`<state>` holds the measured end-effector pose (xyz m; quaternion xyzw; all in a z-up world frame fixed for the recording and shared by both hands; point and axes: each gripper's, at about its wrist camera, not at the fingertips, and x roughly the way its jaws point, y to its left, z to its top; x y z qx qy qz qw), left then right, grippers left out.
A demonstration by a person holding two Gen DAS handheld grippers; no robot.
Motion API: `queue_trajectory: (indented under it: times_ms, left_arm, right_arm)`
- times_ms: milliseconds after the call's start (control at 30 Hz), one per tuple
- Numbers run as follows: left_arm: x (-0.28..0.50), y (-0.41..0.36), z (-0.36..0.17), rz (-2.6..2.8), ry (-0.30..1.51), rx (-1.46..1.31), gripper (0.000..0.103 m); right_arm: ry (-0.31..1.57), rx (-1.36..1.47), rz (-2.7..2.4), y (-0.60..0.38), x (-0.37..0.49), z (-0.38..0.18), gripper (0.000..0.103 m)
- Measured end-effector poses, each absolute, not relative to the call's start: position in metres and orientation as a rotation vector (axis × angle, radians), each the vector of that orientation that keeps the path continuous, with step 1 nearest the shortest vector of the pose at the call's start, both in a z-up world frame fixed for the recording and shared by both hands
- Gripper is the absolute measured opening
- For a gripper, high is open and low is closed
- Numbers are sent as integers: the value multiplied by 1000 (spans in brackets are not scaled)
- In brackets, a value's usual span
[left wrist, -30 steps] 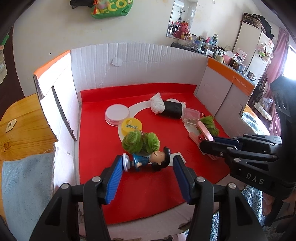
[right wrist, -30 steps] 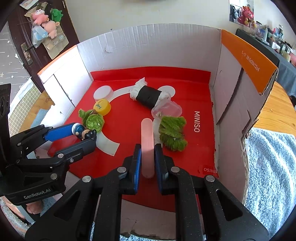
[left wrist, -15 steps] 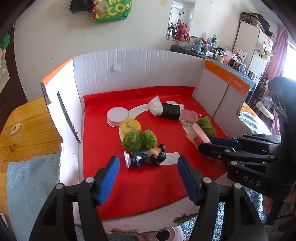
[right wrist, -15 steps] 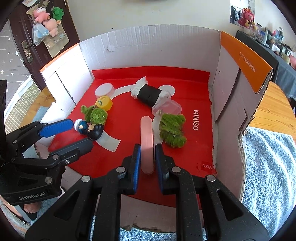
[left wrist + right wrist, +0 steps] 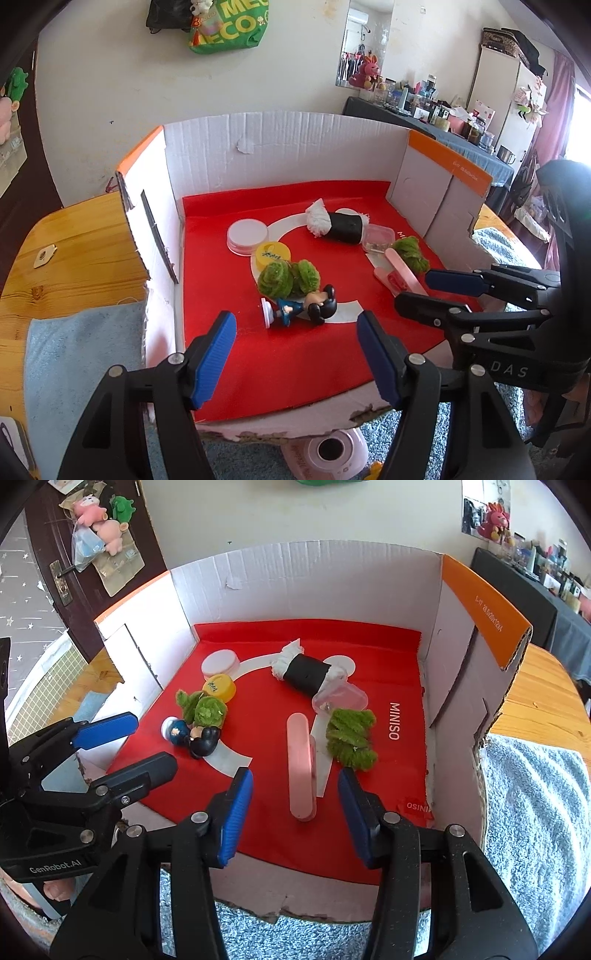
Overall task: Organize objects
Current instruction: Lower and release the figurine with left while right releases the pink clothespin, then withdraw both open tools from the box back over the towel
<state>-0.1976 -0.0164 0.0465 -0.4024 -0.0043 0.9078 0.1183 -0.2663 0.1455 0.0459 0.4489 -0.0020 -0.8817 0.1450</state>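
Note:
A white cardboard box (image 5: 288, 147) with a red liner (image 5: 266, 709) holds the objects. A pink oblong case (image 5: 301, 764) lies on the liner between the opening jaws of my right gripper (image 5: 295, 786); the pads stand clear of it. In the left wrist view that right gripper (image 5: 413, 288) sits just behind the pink case (image 5: 400, 269). A small figurine (image 5: 299, 306) lies on its side just beyond my left gripper (image 5: 295, 332), which is open and holds nothing. The left gripper (image 5: 153, 742) also shows near the figurine (image 5: 192, 734).
Two green fuzzy balls (image 5: 288, 277) touch the figurine. Behind them lie a yellow lid (image 5: 273, 253) and a white lid (image 5: 247, 234). A black roll with white ends (image 5: 338, 223), a clear tub (image 5: 378, 238) and a green fuzzy bundle (image 5: 351, 738) sit right of centre. Box walls enclose three sides.
My right gripper's jaws have spread apart and let go of the pink case, which stays on the liner. My left gripper's jaws have widened and drawn back from the figurine.

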Motion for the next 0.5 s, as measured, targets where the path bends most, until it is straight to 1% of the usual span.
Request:
queue_trajectory:
  times_ms: [100,167,200,400,500]
  left_arm:
    - [-195,-17,48,2664,-8,-1167,77]
    - [-192,-17,50,2669,-8,-1155,77]
    - [-191,-18,51,2670,-9,-1150,77]
    - [-184,-20,55,2683,-13,-1135,77]
    - [-181,-23,54,2694,-30,-1136,79]
  right_arm:
    - [1,1279,-2546,145,-263,48,48]
    - [12,1268,-2550,143,-260,50,55]
    - [15,1262,-2551,142,-258,51,56]
    - [1,1232,-2553,141,-251,57,56]
    - [6,1217,-2559,140,-246,60,57]
